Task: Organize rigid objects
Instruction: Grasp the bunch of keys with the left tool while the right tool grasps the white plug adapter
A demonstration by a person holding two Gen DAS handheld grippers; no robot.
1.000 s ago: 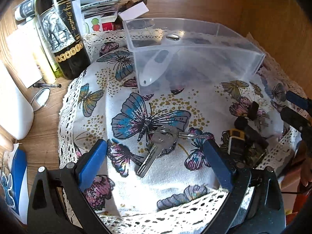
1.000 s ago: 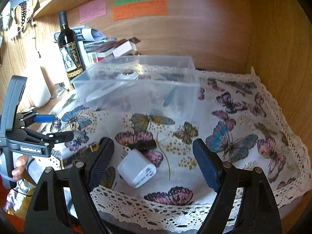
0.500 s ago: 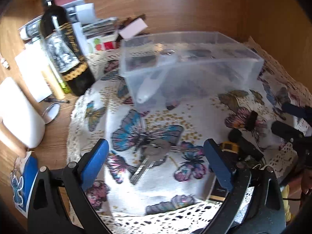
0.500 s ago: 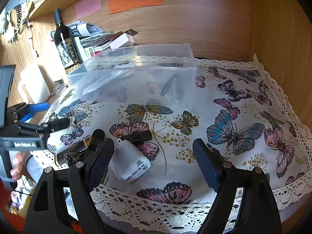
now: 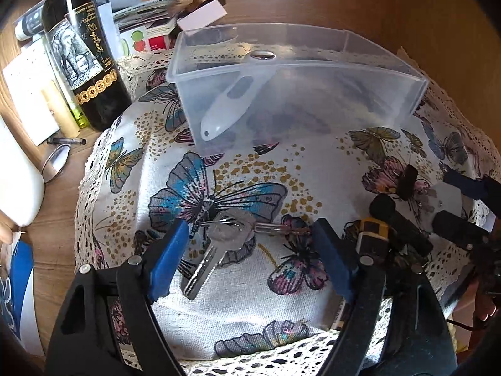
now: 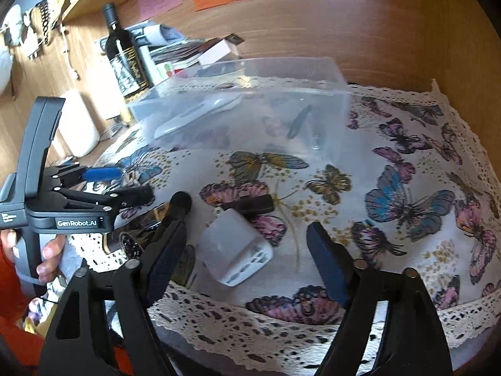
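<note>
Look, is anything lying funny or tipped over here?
Yes. The white plug adapter lies tipped on its side on the butterfly cloth, sockets facing out. The keys lie loose there too, outside the clear box.

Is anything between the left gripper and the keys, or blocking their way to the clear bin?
Nothing visible. The keys lie bare on the butterfly cloth between the left gripper's closing, untouching jaws; only cloth lies before the open-topped clear bin.

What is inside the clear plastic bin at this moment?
Inside the clear plastic bin a white thermometer-like device leans against the wall, its round metal tip at the rim. A thin dark object shows through the wall in the right wrist view. The frosted plastic blurs the rest.
</note>
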